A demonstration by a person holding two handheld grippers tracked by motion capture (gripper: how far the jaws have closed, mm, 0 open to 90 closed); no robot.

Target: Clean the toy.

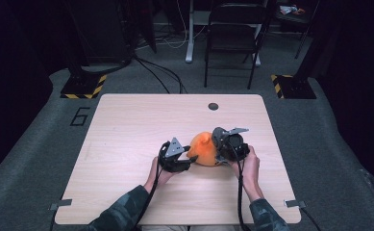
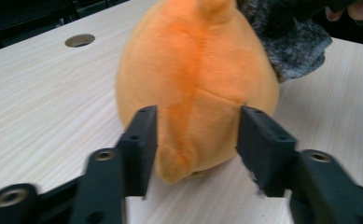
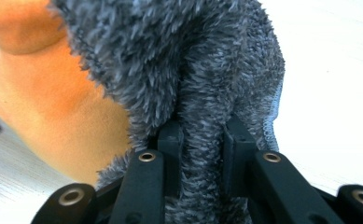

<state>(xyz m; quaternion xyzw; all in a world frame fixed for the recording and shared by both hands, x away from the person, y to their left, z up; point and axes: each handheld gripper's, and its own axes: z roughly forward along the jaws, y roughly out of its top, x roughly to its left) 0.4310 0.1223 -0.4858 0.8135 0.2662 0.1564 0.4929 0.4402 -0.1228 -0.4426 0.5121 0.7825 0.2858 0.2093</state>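
Observation:
An orange plush toy sits on the wooden table, between both grippers. In the left gripper view its rounded orange body fills the middle, with a grey fuzzy cloth draped over its far side. My left gripper stands open, its jaws flanking the toy's lower bulge without pressing it. In the high view this left gripper is at the toy's left. My right gripper is shut on a fold of the grey fuzzy cloth, with the orange toy behind. Seen from above, the right gripper is at the toy's right.
A round hole is in the table near its far edge, also seen as the hole in the left gripper view. A dark folding chair and cables stand on the floor beyond the table. Bare wood lies to the left and far side.

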